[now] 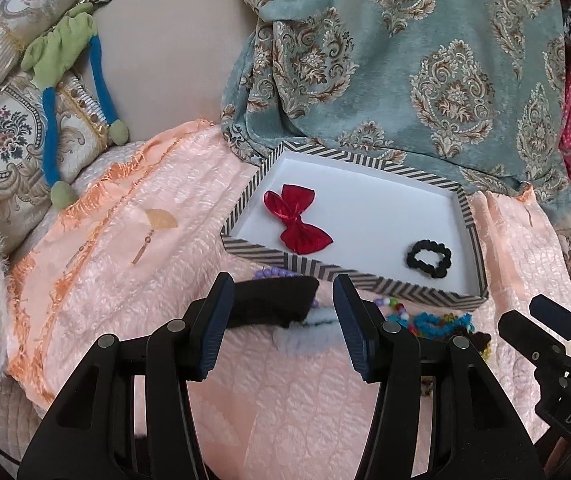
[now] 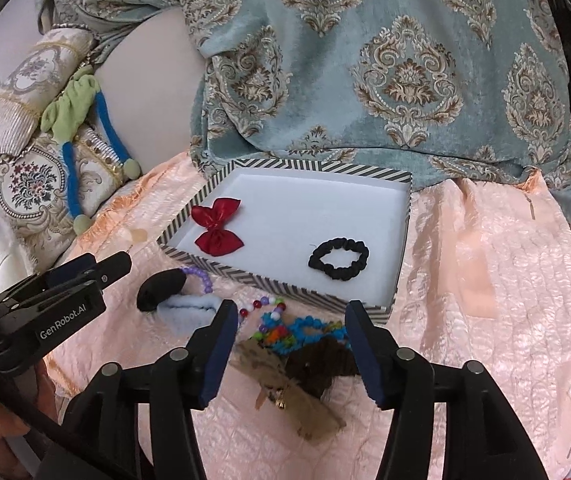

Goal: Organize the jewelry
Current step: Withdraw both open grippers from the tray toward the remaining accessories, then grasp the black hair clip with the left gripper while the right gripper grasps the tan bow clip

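A striped-rim white tray (image 1: 347,274) (image 2: 269,280) lies on the pink bedspread. In it are a red bow (image 1: 298,218) (image 2: 217,226) and a black scrunchie (image 1: 429,259) (image 2: 338,259). In front of the tray lie a black hair piece (image 1: 273,300) (image 2: 161,286), a light blue fuzzy piece (image 1: 305,334) (image 2: 191,312), a purple bead bracelet (image 2: 201,278), coloured bead strings (image 2: 285,328) and a brown item (image 2: 317,364). My left gripper (image 1: 281,322) is open just above the black and blue pieces. My right gripper (image 2: 291,340) is open over the beads and brown item.
A teal patterned fabric (image 1: 405,60) hangs behind the tray. Embroidered cushions (image 1: 1,136) and a green-blue soft toy (image 1: 69,76) lie at the left. The right gripper shows at the left view's right edge (image 1: 557,340); the left one at the right view's left (image 2: 53,300).
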`<state>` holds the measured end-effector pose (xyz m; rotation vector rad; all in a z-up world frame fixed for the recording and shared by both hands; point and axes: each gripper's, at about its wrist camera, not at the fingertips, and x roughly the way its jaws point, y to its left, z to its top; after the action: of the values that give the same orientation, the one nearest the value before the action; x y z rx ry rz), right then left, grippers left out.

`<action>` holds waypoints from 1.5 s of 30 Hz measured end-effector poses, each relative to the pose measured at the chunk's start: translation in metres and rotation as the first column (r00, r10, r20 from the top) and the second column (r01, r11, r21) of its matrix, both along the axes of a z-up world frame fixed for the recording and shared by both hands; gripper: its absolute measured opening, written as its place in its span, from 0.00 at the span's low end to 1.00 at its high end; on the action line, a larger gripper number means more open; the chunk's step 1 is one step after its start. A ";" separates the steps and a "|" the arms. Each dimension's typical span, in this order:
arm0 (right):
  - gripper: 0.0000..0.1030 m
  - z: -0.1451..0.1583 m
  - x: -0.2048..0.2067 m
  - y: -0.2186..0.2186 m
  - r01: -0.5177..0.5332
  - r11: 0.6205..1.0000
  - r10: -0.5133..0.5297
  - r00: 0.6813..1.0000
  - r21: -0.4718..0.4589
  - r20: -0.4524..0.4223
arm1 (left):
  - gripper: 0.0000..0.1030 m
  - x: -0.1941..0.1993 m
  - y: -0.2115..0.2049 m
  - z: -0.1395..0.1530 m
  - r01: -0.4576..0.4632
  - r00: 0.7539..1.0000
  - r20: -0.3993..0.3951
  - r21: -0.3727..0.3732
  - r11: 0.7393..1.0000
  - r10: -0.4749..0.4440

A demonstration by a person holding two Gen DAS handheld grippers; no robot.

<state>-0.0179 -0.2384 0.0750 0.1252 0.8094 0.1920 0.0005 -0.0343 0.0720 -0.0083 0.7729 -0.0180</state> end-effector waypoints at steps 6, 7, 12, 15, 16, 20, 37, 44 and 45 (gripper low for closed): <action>0.57 0.003 -0.015 -0.001 -0.010 1.000 0.010 1.000 -0.002 0.009 | 0.50 -0.014 -0.005 -0.001 0.012 1.000 -0.003 0.004 1.000 -0.012; 0.57 0.003 -0.018 -0.002 -0.012 1.000 0.012 1.000 -0.001 0.010 | 0.50 -0.016 -0.006 -0.001 0.013 1.000 -0.003 0.003 1.000 -0.013; 0.57 0.002 -0.026 -0.004 -0.014 1.000 0.014 1.000 0.001 0.007 | 0.50 -0.025 -0.008 -0.004 0.018 1.000 -0.008 0.001 1.000 -0.018; 0.57 0.001 -0.030 -0.004 -0.014 1.000 0.014 1.000 -0.003 0.005 | 0.50 -0.029 -0.010 -0.004 0.019 1.000 -0.007 0.003 1.000 -0.019; 0.57 0.001 -0.031 -0.004 -0.014 1.000 0.014 1.000 -0.003 0.005 | 0.50 -0.030 -0.010 -0.004 0.019 1.000 -0.007 0.003 1.000 -0.019; 0.58 0.002 -0.035 -0.004 -0.006 1.000 0.006 1.000 -0.003 0.008 | 0.50 -0.033 -0.010 -0.005 0.019 1.000 -0.011 -0.002 1.000 -0.019; 0.61 -0.021 -0.043 -0.027 0.000 1.000 0.001 0.999 0.007 -0.039 | 0.50 -0.035 0.031 -0.029 0.020 0.993 -0.111 -0.099 0.995 -0.031; 0.61 -0.051 -0.050 -0.042 -0.060 0.998 0.063 0.993 0.028 -0.099 | 0.50 -0.028 0.064 -0.054 -0.049 0.981 -0.194 -0.171 0.984 0.015; 0.60 -0.053 -0.050 -0.041 -0.070 0.997 0.073 0.993 0.027 -0.097 | 0.50 -0.028 0.067 -0.056 -0.054 0.980 -0.198 -0.174 0.983 0.019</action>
<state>-0.0682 -0.2798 0.0222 0.1285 0.9100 0.2647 -0.0270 0.0326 0.0165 -0.1979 0.9661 -0.0523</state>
